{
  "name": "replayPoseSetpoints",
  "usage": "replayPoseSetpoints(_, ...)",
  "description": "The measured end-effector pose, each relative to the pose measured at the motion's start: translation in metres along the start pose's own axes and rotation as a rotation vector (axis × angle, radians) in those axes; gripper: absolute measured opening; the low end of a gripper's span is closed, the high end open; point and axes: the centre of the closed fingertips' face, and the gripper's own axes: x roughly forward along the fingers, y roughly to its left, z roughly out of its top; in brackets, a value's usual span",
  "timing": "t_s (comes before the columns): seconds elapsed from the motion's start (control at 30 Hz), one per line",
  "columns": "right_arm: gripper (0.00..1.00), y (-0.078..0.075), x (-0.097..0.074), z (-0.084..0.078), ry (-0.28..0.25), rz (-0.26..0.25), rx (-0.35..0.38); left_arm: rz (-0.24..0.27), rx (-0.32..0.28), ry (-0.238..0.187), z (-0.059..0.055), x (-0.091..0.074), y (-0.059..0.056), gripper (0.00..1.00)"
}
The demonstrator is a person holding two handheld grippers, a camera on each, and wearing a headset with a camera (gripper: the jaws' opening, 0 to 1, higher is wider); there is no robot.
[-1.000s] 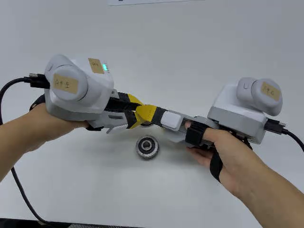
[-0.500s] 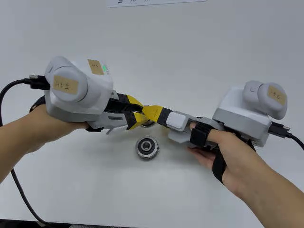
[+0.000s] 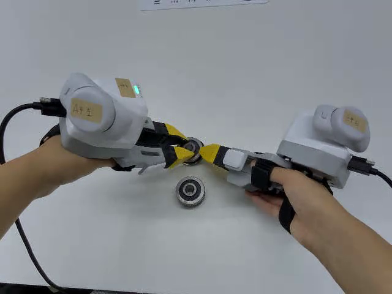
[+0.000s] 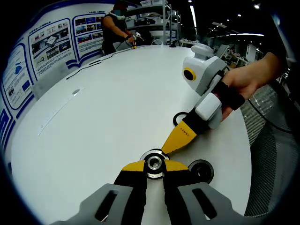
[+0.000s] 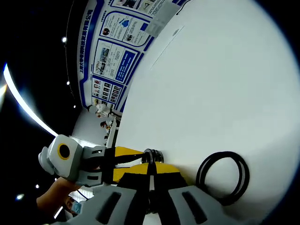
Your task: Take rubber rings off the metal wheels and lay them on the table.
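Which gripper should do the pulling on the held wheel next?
Probably the right gripper: its closed yellow tips sit at the rim of the metal wheel, free to tug. The left gripper is clamped on that wheel, holding it steady.

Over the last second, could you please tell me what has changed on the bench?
The right claw drew back to the right, uncovering the wheel held in the left claw. The left claw kept its grip; the second wheel on the table stayed put.
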Motion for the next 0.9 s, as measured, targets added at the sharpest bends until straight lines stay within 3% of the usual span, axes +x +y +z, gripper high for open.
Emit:
replayPoseSetpoints(0.4,0.02,-0.0005,-0.0003,0.0005,0.017,-0.003,0.024,-0.002,0.002,0.0,-0.0001,0.0,0.0,0.13)
replayPoseSetpoints(0.9,0.0,0.0055,-0.0025,-0.0005,0.015,-0.035,-0.016,0.003,0.014,0.015,-0.0001,0.0004,-0.0001,0.12)
